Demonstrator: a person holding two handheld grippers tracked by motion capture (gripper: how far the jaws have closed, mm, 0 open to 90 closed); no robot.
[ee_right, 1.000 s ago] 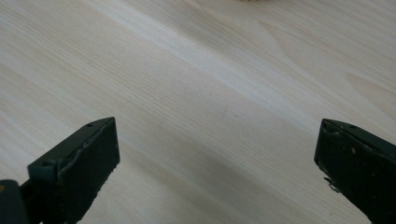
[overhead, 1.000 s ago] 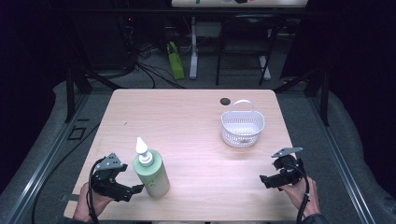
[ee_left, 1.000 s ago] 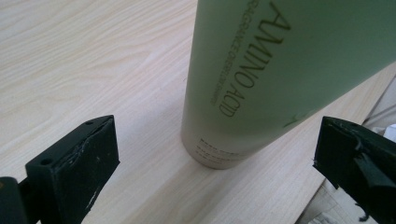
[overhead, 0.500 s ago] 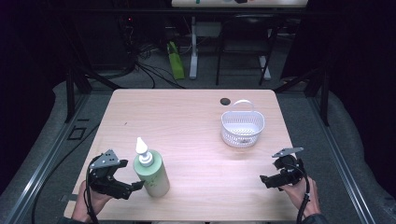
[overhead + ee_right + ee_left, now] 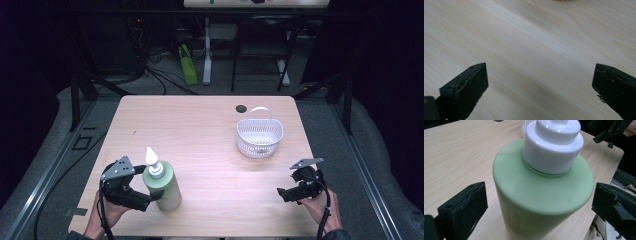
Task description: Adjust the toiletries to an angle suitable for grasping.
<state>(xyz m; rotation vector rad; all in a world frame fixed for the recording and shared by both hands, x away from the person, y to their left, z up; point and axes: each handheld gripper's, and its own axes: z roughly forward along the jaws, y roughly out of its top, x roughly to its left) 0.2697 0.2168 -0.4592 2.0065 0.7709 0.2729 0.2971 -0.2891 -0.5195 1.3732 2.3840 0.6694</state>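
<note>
The green bottle (image 5: pixel 164 186) with its white pump top stands upright near the table's (image 5: pixel 200 125) front left corner. The left gripper (image 5: pixel 539 205) has its jaws spread wide on either side of the bottle, a gap showing on each side, so not clamped on it. The right gripper (image 5: pixel 283 194) sits well apart near the front right, jaws wide open over bare wood, with the white basket (image 5: pixel 259 136) beyond it.

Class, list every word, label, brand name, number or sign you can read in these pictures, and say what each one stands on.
None can be read.
Green bottle: faint raised marks on its side in the left gripper view, too blurred to read.
White basket, table, left gripper and right gripper: no lettering visible.
</note>
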